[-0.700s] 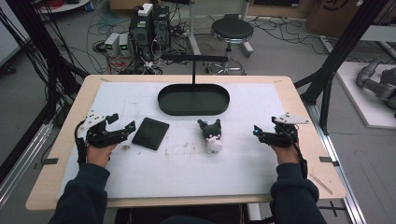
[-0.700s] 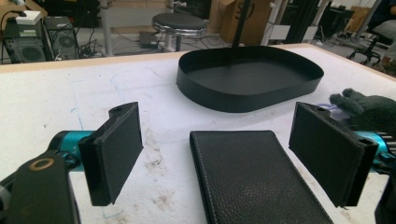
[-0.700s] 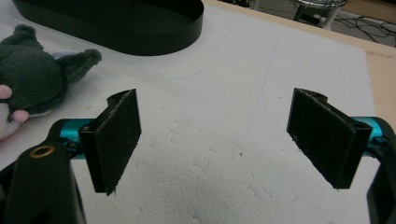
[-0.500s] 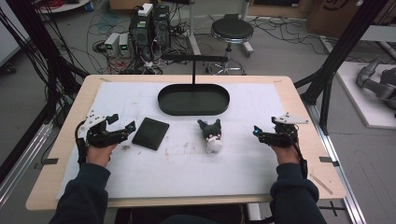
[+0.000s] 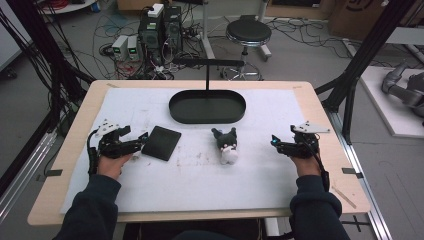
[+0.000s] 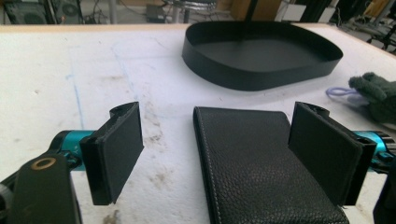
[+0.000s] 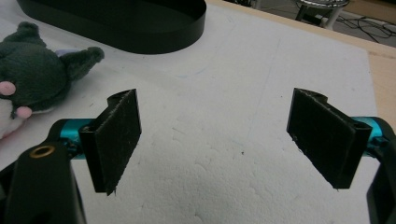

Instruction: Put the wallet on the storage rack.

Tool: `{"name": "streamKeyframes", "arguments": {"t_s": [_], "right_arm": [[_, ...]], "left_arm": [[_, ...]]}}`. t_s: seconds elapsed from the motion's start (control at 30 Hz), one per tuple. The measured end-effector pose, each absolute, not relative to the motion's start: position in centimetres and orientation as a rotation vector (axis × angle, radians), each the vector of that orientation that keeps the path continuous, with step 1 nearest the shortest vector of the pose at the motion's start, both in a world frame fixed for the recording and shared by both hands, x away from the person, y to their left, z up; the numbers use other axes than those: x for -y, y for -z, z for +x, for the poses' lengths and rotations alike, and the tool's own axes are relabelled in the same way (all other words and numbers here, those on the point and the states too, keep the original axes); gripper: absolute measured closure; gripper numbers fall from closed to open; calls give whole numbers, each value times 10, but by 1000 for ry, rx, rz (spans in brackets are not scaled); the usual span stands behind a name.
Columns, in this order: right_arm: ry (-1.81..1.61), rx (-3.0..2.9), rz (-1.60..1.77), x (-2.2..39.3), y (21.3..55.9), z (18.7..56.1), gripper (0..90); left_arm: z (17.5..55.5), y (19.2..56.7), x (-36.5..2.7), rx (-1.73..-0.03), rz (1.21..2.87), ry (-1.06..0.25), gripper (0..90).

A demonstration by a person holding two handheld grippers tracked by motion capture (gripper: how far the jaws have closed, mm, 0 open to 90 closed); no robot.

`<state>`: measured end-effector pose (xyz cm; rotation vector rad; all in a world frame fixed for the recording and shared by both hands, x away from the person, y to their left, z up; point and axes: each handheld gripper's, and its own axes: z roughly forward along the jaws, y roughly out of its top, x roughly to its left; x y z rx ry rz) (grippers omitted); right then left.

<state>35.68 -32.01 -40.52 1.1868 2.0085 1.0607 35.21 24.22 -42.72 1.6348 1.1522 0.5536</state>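
One wallet [image 5: 161,142], one plush toy [image 5: 226,146], one tray [image 5: 207,106]; both grippers' fingers [image 6: 116,151] gape wide; nothing has moved.

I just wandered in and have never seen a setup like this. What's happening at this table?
A person sits at the table with a hand-held gripper in each hand. Both are open and hold nothing. The left gripper rests right by a black leather wallet, which lies partly between its jaws. The right gripper sits on the white mat, apart from a small plush toy. A black oval tray stands behind, with nothing in it.
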Motion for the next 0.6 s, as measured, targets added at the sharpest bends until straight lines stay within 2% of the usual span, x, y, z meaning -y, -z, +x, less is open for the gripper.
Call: {"name": "streamKeyframes", "arguments": {"t_s": [0.1,0.17,0.2,0.33,0.6], "right_arm": [[-1056,-2014,1183,320,405,357,183],[-1052,-2018,1174,319,405,356,183],[-1049,-2023,1172,318,405,356,183],[-1044,-2030,1156,316,405,355,184],[-1043,-2035,1162,315,404,353,184]], "left_arm": [[356,431,-235,-1162,1679,-527,197],[359,436,-231,-1164,1732,-478,338],[360,437,-229,-1172,1751,-469,376],[363,442,-223,-1195,1807,-479,418],[369,448,-223,-1236,1823,-429,436]]}}
